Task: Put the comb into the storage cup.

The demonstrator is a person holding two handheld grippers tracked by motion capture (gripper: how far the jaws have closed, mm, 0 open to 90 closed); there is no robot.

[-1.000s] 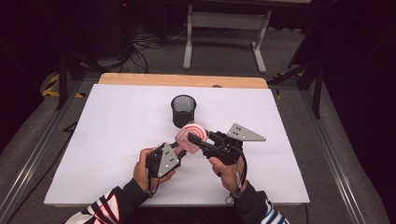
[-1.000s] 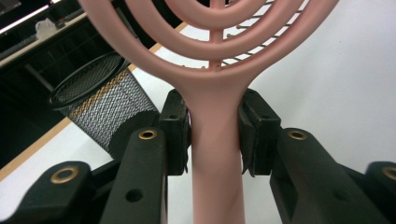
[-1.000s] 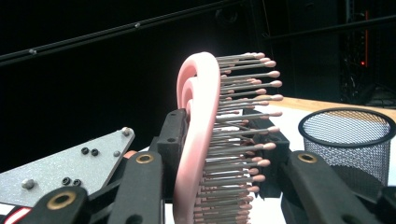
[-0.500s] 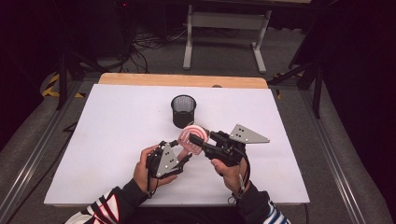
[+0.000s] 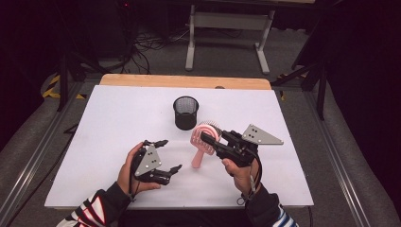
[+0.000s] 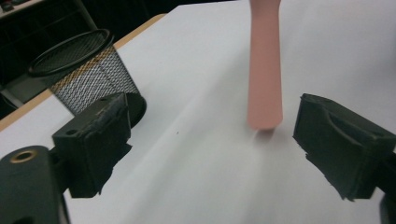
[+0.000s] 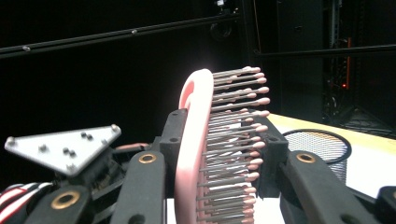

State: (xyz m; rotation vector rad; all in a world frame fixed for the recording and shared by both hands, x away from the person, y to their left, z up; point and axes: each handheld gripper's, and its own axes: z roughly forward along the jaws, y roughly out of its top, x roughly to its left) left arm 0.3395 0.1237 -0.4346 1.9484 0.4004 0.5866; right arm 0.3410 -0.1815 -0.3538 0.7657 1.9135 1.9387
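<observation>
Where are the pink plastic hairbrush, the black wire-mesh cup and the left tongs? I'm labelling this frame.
pink plastic hairbrush [image 5: 198, 157]: high view, on its handle.
black wire-mesh cup [image 5: 185, 113]: high view, on its mesh wall.
left tongs [image 5: 169, 155]: high view, midway between the open fingertips, nothing between them.

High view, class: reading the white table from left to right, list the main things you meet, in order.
Left hand-held gripper, jaws open and holding nothing → pink hairbrush, gripped at its head → right hand-held gripper, shut on the brush. The black mesh cup stands farther back, overlapping that span, so it is left out.
</observation>
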